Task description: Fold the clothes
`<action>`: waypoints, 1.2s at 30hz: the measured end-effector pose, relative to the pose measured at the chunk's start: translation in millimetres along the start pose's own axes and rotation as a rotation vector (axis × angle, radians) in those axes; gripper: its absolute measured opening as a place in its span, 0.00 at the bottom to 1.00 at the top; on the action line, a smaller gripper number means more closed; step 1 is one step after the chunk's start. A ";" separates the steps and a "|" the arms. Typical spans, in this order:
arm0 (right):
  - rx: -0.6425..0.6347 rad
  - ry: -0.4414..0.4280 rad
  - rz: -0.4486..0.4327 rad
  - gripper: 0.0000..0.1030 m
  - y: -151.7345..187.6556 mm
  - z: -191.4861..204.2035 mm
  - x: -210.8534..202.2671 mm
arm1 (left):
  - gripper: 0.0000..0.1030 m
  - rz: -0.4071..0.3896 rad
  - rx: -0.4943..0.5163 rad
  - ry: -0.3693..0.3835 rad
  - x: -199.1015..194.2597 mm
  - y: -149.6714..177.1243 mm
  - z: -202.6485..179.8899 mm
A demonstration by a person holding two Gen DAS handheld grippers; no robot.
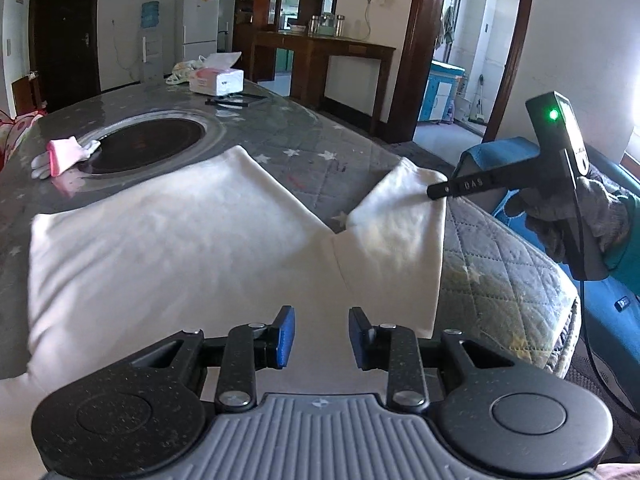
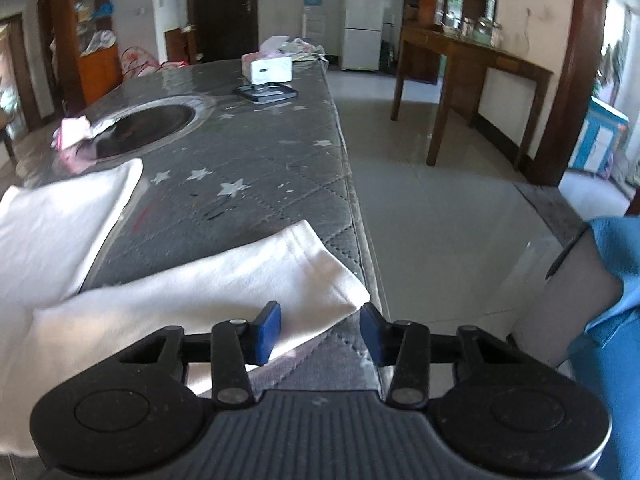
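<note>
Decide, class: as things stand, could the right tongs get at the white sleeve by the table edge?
Probably yes. The right tongs stand open just at the sleeve cuff, which lies flat on the table near its edge, with nothing lying over it or between it and the pads.

garment (image 1: pixel 180 240) on table (image 1: pixel 280 128) | sleeve (image 2: pixel 248 280) at table's right edge | tissue box (image 1: pixel 216 78) far end
</note>
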State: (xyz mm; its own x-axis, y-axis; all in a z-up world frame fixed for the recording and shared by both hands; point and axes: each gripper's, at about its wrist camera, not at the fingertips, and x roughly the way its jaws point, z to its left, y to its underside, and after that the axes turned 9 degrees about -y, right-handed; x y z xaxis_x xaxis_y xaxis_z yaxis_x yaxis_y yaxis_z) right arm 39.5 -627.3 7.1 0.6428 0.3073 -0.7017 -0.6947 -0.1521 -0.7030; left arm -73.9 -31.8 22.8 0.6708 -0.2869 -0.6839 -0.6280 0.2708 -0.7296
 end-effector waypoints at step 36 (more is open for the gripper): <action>0.206 -0.033 -0.150 0.03 16.7 -16.3 -35.9 | 0.44 0.020 0.049 0.071 45.5 -25.5 -42.8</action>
State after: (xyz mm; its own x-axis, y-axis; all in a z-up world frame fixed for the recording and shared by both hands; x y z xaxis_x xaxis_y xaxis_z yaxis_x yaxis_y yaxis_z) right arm 10.1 -656.2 18.6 0.7353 0.3428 -0.5846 -0.6454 0.0910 -0.7584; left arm -44.3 -91.1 10.2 0.6274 -0.3448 -0.6982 -0.6200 0.3212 -0.7158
